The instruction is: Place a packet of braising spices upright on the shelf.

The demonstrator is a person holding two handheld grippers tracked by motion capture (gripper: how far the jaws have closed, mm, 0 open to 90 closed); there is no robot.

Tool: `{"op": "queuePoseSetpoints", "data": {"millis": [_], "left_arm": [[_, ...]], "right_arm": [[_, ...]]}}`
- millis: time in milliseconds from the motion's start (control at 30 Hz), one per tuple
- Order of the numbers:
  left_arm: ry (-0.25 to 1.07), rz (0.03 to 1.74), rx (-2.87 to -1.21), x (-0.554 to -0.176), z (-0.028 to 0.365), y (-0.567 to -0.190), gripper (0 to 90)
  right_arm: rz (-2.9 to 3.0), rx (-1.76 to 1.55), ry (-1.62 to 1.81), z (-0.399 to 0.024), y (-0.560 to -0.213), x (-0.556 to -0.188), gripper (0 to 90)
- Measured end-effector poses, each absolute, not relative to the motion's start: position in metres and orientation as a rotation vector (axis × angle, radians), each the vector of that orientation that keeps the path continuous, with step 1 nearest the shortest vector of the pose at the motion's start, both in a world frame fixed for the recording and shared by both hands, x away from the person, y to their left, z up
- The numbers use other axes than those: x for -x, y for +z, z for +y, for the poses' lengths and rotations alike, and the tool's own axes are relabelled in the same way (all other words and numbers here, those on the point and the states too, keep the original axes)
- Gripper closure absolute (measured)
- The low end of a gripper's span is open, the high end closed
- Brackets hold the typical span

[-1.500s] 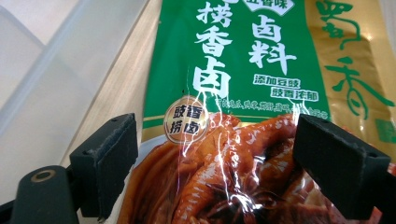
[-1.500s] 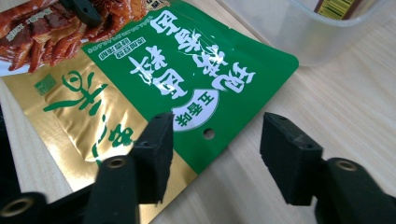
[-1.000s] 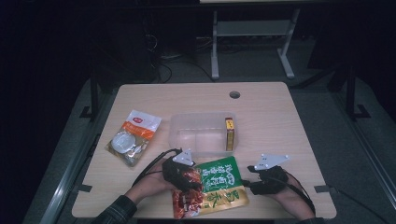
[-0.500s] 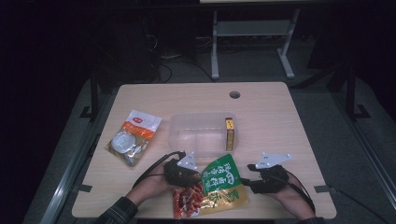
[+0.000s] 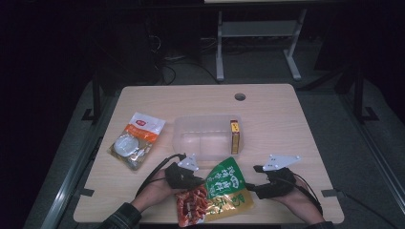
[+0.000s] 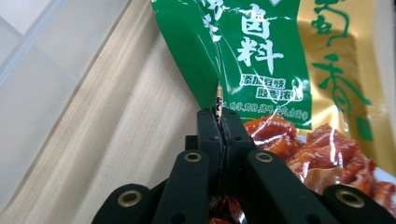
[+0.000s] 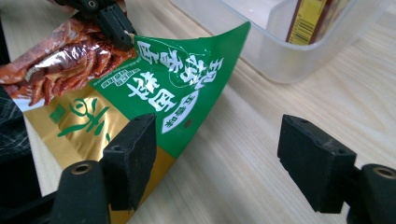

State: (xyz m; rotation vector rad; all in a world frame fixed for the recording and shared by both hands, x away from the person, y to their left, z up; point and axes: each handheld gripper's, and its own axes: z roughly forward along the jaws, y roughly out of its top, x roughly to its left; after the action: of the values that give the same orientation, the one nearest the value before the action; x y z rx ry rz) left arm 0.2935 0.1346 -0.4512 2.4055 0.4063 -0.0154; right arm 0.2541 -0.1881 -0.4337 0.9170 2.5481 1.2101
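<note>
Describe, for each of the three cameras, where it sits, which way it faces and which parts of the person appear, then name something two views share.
High view: above the near table edge, looking forward and down; both forearms, left gripper, right gripper.
Left gripper view: on that gripper, looking along jaws shut on the green seasoning packet.
Right gripper view: behind open jaws, facing the packet and clear plastic container; the left gripper's jaws appear beyond.
Shared: packet, wooden table.
</note>
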Motion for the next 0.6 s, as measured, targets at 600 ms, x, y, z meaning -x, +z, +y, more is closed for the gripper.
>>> {"op": "queuePoseSetpoints", "data": {"millis": [600], "left_arm": [[0.072,0.500,-2.188,-0.280,0.180,-0.416,89.9]], "right_arm": [[2.558,-0.790,1.461,-0.175,-0.420,-0.265,20.4]]}}
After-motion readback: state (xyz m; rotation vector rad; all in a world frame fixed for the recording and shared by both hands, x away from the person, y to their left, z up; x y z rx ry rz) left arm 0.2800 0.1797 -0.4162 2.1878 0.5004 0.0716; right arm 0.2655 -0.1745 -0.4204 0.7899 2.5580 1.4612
